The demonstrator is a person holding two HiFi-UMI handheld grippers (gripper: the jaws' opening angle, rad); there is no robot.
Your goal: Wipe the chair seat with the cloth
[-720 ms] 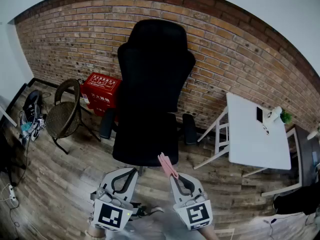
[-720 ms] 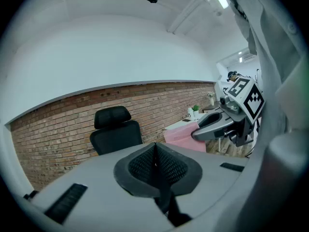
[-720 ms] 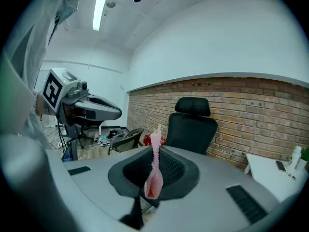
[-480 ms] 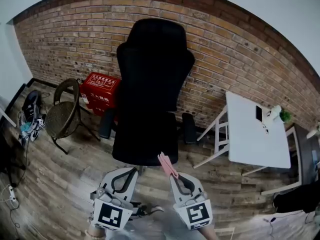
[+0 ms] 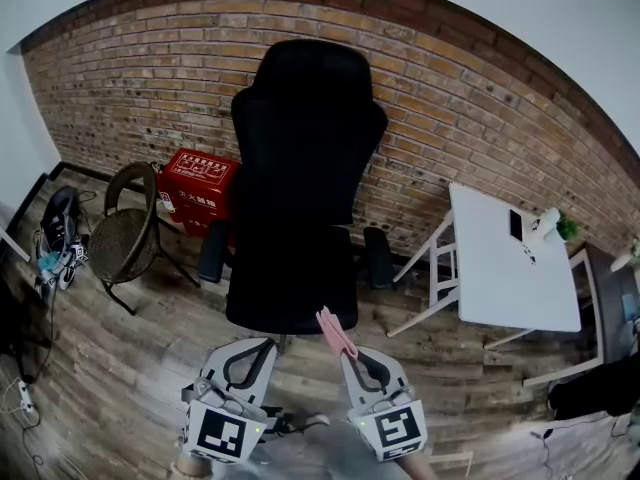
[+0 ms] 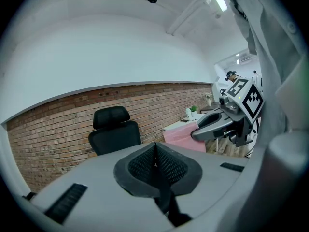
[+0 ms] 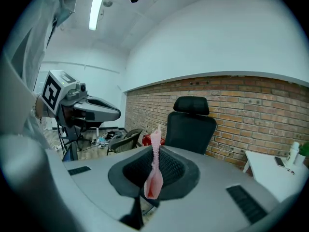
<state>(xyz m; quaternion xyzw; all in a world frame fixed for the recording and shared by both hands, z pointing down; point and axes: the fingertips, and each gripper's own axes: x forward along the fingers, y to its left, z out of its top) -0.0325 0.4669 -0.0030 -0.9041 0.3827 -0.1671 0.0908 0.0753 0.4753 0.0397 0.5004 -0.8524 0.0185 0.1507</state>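
Right gripper (image 5: 349, 352): jaws clamped on pink cloth (image 5: 336, 332) | Left gripper (image 5: 252, 351): jaws together, empty | Chair (image 5: 297, 183): ahead, apart from both.

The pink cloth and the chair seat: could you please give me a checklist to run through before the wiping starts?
1. Grip: the right gripper is shut on the pink cloth: ok.
2. Free hand: the left gripper is shut with nothing in it: ok.
3. Target: the chair seat lies straight ahead of both grippers: ok.
4. Contact: cloth touching the seat: not ok, it is held in the air apart from it.
5. Enough cloth free to wipe with: cannot tell, only a narrow strip shows.
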